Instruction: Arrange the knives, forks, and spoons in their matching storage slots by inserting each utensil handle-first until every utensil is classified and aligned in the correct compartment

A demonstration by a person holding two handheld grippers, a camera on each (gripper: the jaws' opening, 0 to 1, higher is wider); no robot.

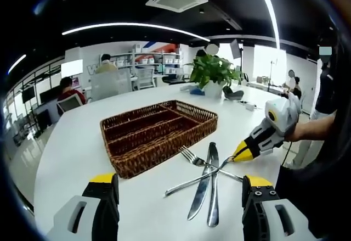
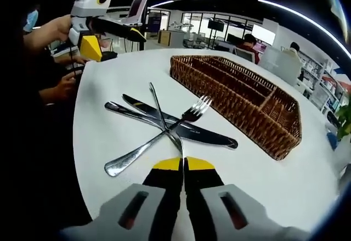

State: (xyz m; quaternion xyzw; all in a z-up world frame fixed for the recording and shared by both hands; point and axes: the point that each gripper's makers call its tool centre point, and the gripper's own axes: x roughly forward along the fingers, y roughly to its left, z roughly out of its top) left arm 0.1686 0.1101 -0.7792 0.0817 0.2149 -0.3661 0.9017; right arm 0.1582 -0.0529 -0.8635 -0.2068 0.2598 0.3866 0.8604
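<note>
A wicker cutlery tray [image 1: 129, 163] [image 2: 282, 142] with long slots lies on the white table, nothing in it. Beside it is a crossed pile: two knives [image 1: 213, 197] [image 2: 205, 135], a fork [image 1: 189, 154] [image 2: 198, 107] with tines toward the tray, and a thin utensil [image 1: 192, 183] [image 2: 156, 104]. My right gripper [image 2: 182, 166] [image 1: 239, 154] is down at the pile, jaws together on the near end of the thin utensil. Hovering above the table short of the pile, my left gripper [image 1: 180, 189] [image 2: 90, 38] is open and holds nothing.
A potted plant [image 1: 214, 71] and small items stand on the far side of the table. A person's arm [image 1: 312, 127] holds the right gripper near the table edge. Other people sit at desks in the background.
</note>
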